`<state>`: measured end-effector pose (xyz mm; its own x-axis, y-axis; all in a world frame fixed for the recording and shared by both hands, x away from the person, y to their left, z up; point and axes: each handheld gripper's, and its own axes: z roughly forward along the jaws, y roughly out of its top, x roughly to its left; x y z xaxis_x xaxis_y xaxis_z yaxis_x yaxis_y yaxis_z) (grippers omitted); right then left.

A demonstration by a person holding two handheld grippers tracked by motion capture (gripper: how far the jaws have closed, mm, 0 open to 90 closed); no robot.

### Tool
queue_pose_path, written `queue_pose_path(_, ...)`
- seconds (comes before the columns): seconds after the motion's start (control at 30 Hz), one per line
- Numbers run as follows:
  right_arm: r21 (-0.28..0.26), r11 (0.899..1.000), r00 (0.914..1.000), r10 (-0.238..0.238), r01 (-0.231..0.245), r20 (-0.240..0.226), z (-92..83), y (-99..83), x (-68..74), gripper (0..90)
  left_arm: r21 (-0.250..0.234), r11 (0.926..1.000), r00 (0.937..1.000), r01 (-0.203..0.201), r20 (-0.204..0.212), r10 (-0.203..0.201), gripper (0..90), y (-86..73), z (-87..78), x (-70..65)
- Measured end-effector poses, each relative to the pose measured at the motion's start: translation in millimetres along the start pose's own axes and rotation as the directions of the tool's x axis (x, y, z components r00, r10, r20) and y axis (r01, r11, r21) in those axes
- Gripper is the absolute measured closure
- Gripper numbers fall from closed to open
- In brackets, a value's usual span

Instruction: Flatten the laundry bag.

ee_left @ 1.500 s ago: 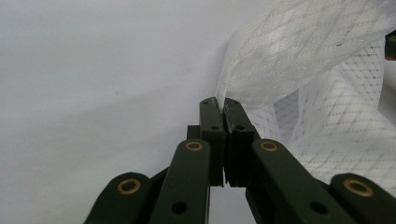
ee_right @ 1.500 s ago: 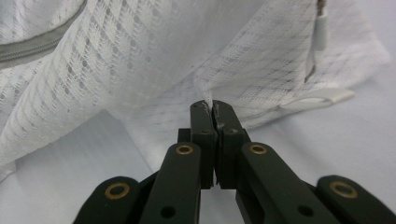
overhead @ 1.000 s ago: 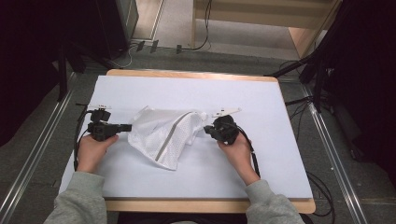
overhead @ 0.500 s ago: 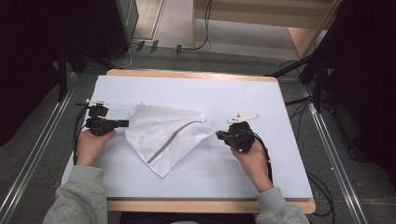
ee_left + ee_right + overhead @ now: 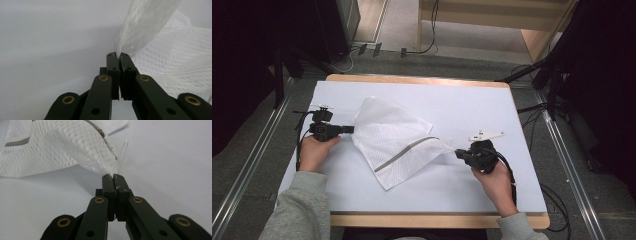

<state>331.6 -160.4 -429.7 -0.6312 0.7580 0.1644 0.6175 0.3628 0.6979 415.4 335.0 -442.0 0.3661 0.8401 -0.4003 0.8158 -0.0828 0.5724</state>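
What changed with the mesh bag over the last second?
The grippers moved apart: the right gripper went right and toward the person, the left gripper edged left. The mesh bag, bunched before, is now stretched out between them. Both stay shut on its corners; the table is unchanged.

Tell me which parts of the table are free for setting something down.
Free: the far strip of the table beyond the mesh bag, the right side past the right gripper, and the near strip. Crowded: the middle, where the left gripper and right gripper stretch the bag.
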Motion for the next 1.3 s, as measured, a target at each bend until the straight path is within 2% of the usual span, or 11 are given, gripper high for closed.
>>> queue_pose_path(0.2,0.013,1.000,0.9999,-0.014,0.014,-0.006,-2.5,-6.1,4.7,90.0,0.004,1.0000,0.9999,-0.007,-0.008,0.007,84.8,1.2,2.9,-1.2)
queue_pose_path(0.3,0.023,1.000,0.9996,-0.006,0.007,-0.028,-3.0,-9.7,6.4,90.0,0.004,1.0000,1.0000,-0.003,-0.004,0.003,78.6,1.0,2.7,-1.0)
queue_pose_path(0.4,0.051,0.998,0.9983,-0.030,0.032,-0.049,-2.9,-13.9,14.9,89.3,0.006,1.0000,1.0000,-0.007,-0.004,0.007,71.0,1.0,2.3,-1.8)
queue_pose_path(0.43,0.046,0.998,0.9978,-0.046,0.048,-0.048,-2.8,-14.3,16.0,88.0,0.007,0.9999,1.0000,-0.008,-0.005,0.008,68.2,0.8,2.1,-2.9)
queue_pose_path(0.57,0.002,0.999,0.9978,-0.049,0.049,-0.045,-9.5,-12.3,17.2,77.4,0.004,0.9995,0.9993,-0.032,-0.018,0.032,59.7,-0.2,-1.3,-7.5)
queue_pose_path(0.73,-0.056,0.997,0.9988,-0.045,0.045,-0.016,-14.7,-6.3,6.7,70.9,0.007,0.9985,0.9982,-0.054,-0.027,0.054,53.8,-3.5,-9.5,-14.5)
queue_pose_path(0.8,-0.058,0.998,0.9992,-0.038,0.037,-0.010,-11.9,-4.7,2.4,69.1,0.010,0.9980,0.9974,-0.063,-0.034,0.063,52.7,-5.8,-14.5,-18.2)
queue_pose_path(0.87,-0.055,0.998,0.9993,-0.036,0.036,-0.006,-6.7,-2.1,-3.2,67.4,-0.019,0.9974,0.9973,-0.069,-0.023,0.069,52.4,-11.2,-20.4,-20.9)
queue_pose_path(0.97,-0.056,0.998,0.9997,-0.024,0.024,-0.003,-1.0,2.5,-8.4,65.1,-0.024,0.9972,0.9973,-0.071,-0.017,0.071,52.8,-17.1,-26.5,-25.6)
queue_pose_path(1.17,-0.074,0.997,0.9998,-0.015,0.014,-0.014,10.5,16.4,-19.7,62.6,-0.020,0.9942,0.9943,-0.106,-0.016,0.106,52.6,-31.0,-33.5,-41.3)
queue_pose_path(1.3,-0.078,0.997,0.9997,-0.003,0.001,-0.023,21.7,28.8,-24.7,62.9,-0.015,0.9937,0.9938,-0.111,-0.009,0.111,52.4,-40.6,-35.9,-50.1)
